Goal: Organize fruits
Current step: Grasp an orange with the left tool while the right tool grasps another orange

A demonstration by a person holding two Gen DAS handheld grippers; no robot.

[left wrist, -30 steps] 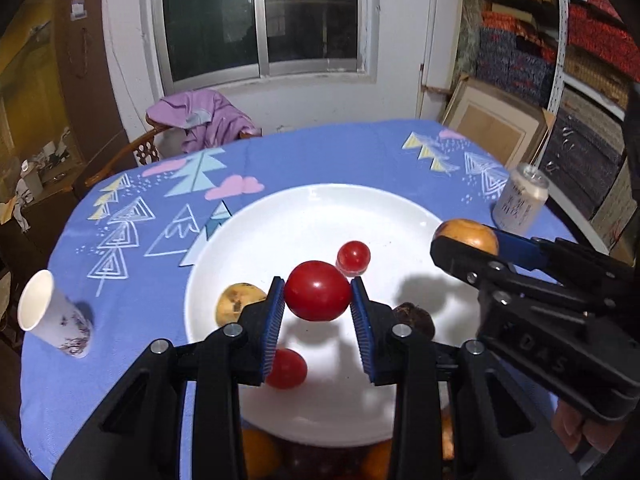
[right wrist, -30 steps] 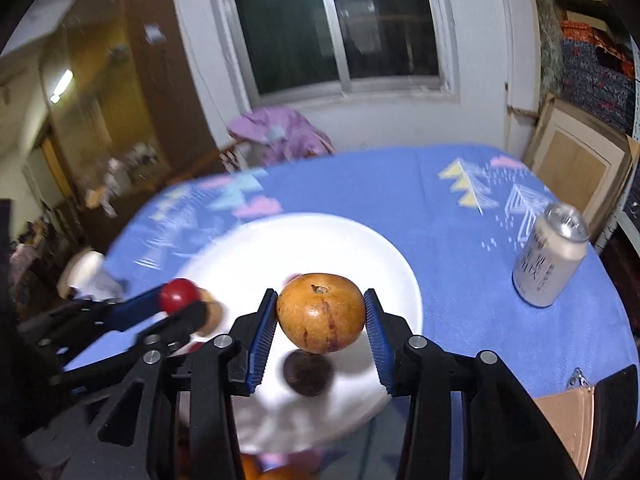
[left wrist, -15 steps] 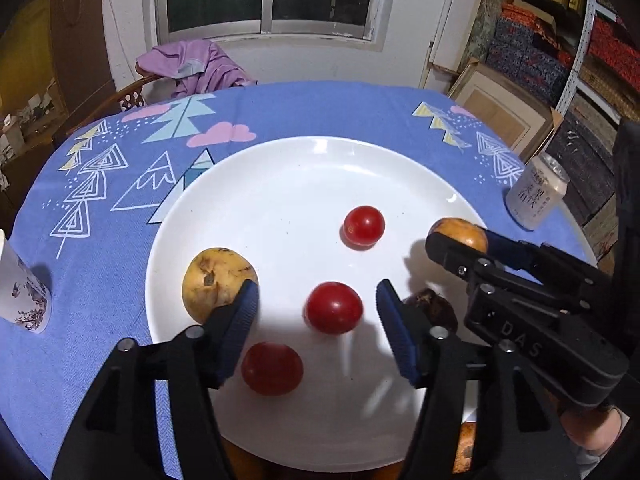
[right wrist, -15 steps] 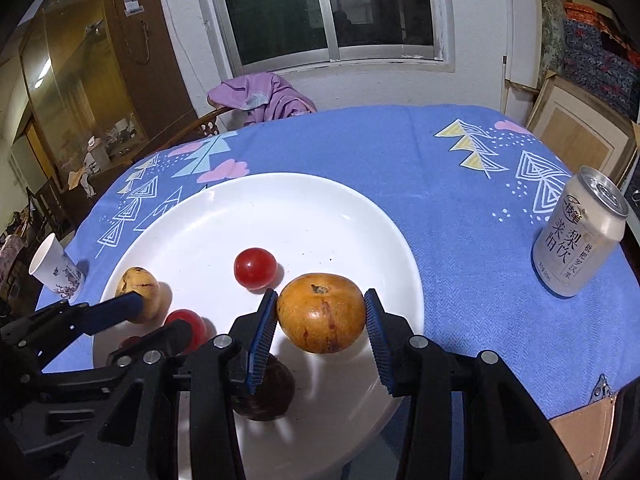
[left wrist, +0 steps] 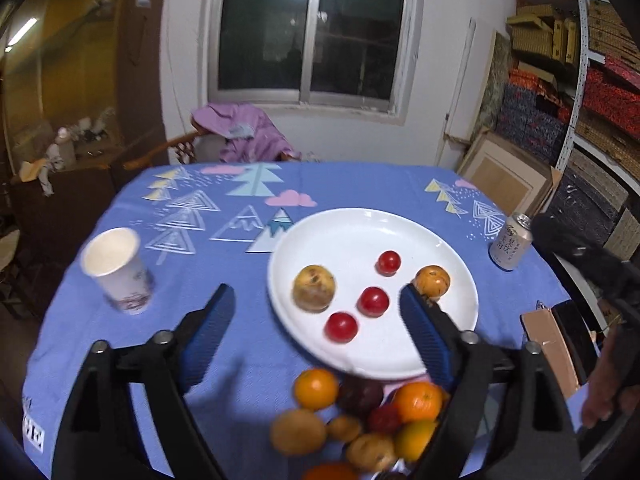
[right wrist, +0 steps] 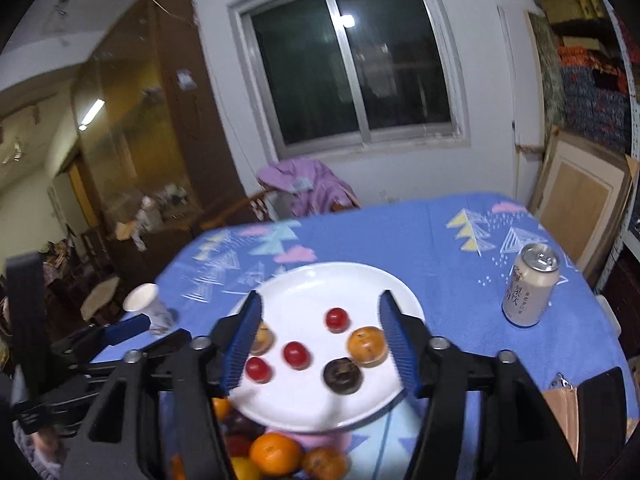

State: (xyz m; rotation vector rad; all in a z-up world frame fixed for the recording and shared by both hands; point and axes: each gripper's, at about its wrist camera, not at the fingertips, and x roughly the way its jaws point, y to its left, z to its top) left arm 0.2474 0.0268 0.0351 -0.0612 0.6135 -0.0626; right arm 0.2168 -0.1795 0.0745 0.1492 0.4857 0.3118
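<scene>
Five fruits show on the plate (left wrist: 452,248) ahead of the left gripper (left wrist: 316,320), jaws wide, empty; a heap of fruit (left wrist: 360,416) waits below them. Six show (one dark) between the right gripper (right wrist: 320,340)'s wide, empty jaws.

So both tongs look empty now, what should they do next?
Probably lower the left tongs onto the fruit pile near the plate and grab one. Both tongs are open and empty, six fruits already sit on the plate, and more wait in the pile.
</scene>
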